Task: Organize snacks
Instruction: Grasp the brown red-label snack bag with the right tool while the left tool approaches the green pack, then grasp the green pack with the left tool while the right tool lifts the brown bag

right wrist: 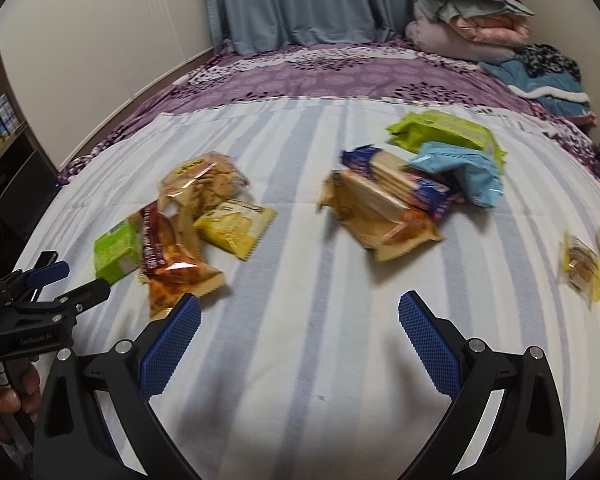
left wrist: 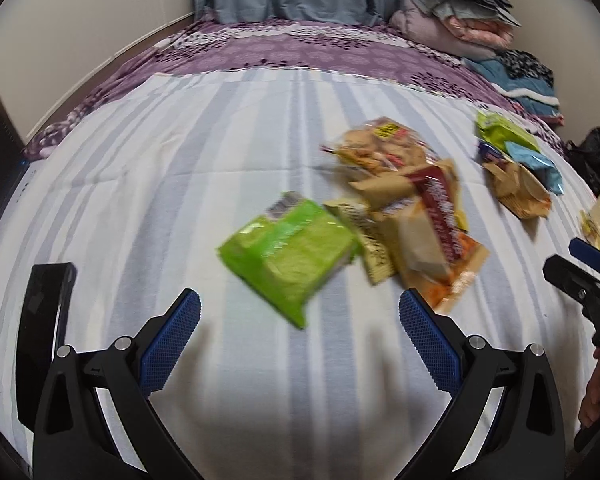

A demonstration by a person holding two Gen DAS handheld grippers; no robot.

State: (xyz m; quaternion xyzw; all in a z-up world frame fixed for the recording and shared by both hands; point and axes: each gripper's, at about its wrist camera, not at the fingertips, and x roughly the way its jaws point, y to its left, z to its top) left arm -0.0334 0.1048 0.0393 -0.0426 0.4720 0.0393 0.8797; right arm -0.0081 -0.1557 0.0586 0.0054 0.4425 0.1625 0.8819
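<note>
Snacks lie in two loose heaps on the bed [right wrist: 284, 344], likely dumped for sorting. Left hand-held gripper [left wrist: 300, 320]: jaws apart, empty, green pack [left wrist: 290, 256] just ahead between them. Right hand-held gripper [right wrist: 300, 320]: jaws apart, empty; tan pack [right wrist: 380, 216] ahead, well apart. Small yellow pack [right wrist: 582, 270] lies alone, far right.

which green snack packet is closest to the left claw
The bright green rectangular packet at the near edge of the left pile, just ahead of the open left claw; the other green packet lies far right.
</note>
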